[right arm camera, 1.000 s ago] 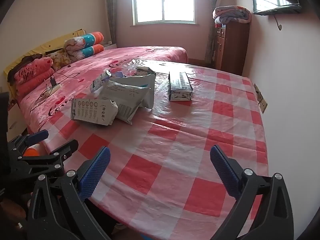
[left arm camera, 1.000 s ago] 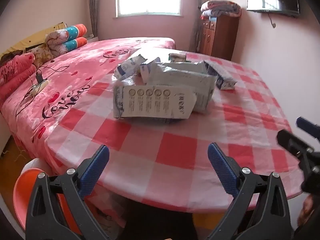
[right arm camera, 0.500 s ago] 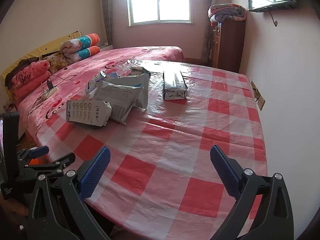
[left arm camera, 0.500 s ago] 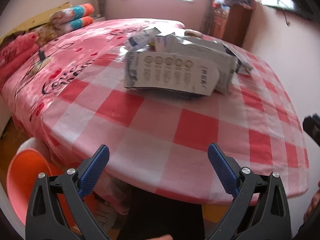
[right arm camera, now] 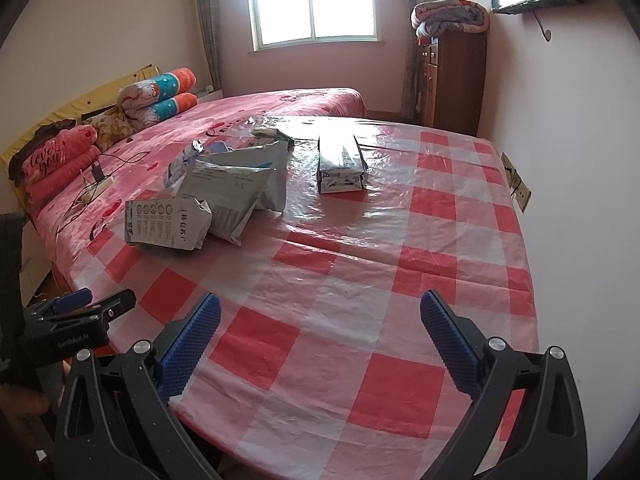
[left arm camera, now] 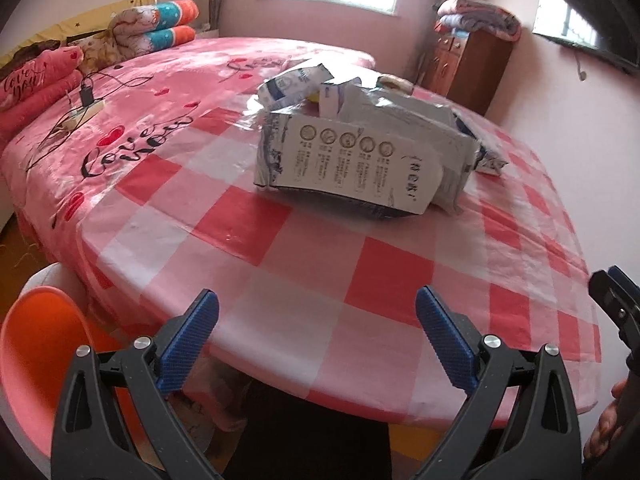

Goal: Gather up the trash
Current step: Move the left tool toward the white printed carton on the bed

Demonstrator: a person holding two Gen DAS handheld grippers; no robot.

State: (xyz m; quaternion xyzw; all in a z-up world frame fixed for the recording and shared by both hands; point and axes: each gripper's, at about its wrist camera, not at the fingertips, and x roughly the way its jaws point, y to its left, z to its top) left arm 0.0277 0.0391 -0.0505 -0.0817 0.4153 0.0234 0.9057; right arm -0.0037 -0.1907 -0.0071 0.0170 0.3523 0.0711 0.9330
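A heap of torn white cartons and packets [left arm camera: 360, 144] lies on the red-and-white checked table [left arm camera: 304, 264]. Its nearest piece is a flattened carton with round icons [left arm camera: 344, 160] [right arm camera: 168, 226]. A grey-white packet [right arm camera: 236, 188] leans behind that carton, and a long carton [right arm camera: 342, 164] lies apart toward the far side. My left gripper [left arm camera: 316, 332] hovers open over the table's near edge, short of the heap. My right gripper [right arm camera: 320, 334] is open above the table's near right part, holding nothing. An orange bin [left arm camera: 36, 344] stands on the floor at lower left.
A pink bed [right arm camera: 280, 108] with rolled quilts [left arm camera: 156, 26] and a power strip [left arm camera: 86, 110] adjoins the table on the left. A wooden cabinet [right arm camera: 452, 80] with a folded blanket stands at the back by the pink wall. A wall socket [right arm camera: 518, 188] sits right of the table.
The left gripper's view has lifted and pulled back a little from the heap, showing more of the room. The right gripper has drifted slightly forward over the table. Both stay open.
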